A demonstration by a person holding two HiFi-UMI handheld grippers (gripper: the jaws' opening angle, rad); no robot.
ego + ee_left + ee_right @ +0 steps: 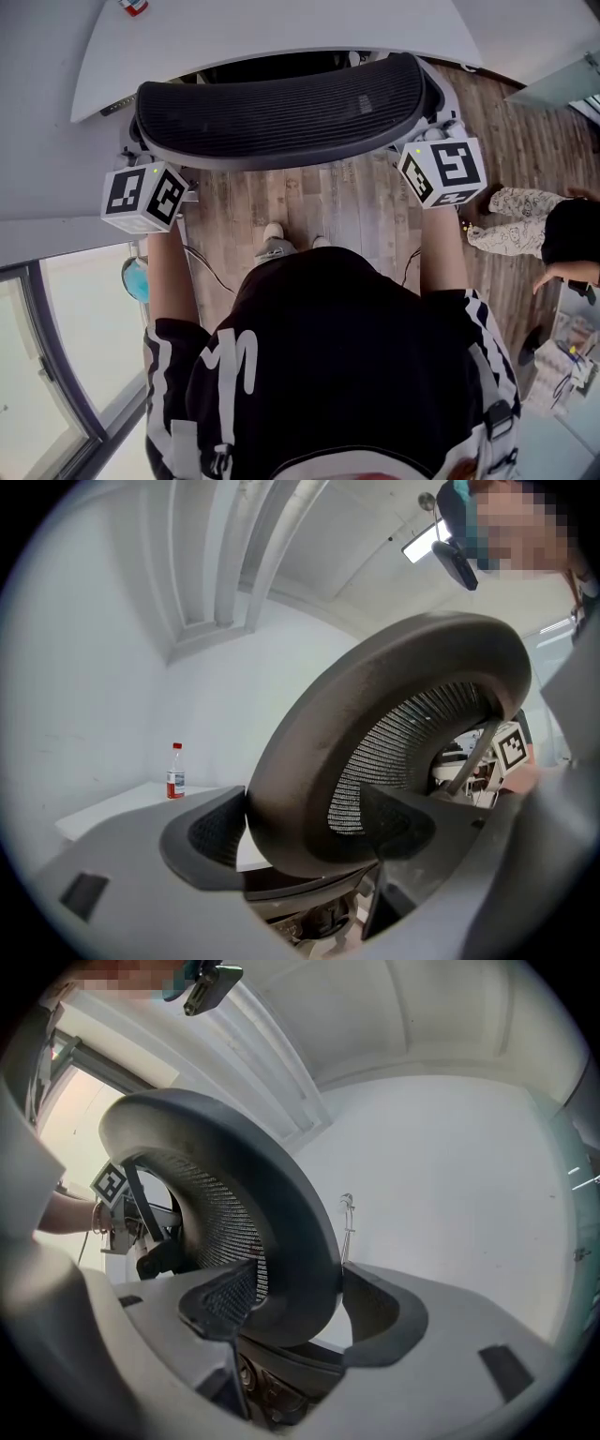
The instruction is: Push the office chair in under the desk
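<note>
The office chair's black mesh backrest (pixel 281 112) stands right at the white desk (pixel 281 33), its seat hidden beneath the desk's edge. My left gripper (pixel 148 159) clasps the left end of the backrest rim, and my right gripper (pixel 433 136) clasps the right end. In the left gripper view the rim (pixel 309 761) fills the gap of the left gripper (pixel 309 834), with a pad against each side. In the right gripper view the same rim (pixel 300 1232) sits pinched in the right gripper (pixel 300 1314).
A small red-capped bottle (pixel 134 7) (pixel 175 772) stands on the desk. Another person (pixel 530 230) is on the wooden floor (pixel 328 202) at the right. A glass window (pixel 56 347) lies at the lower left, with a cable (pixel 202 267) on the floor by my feet.
</note>
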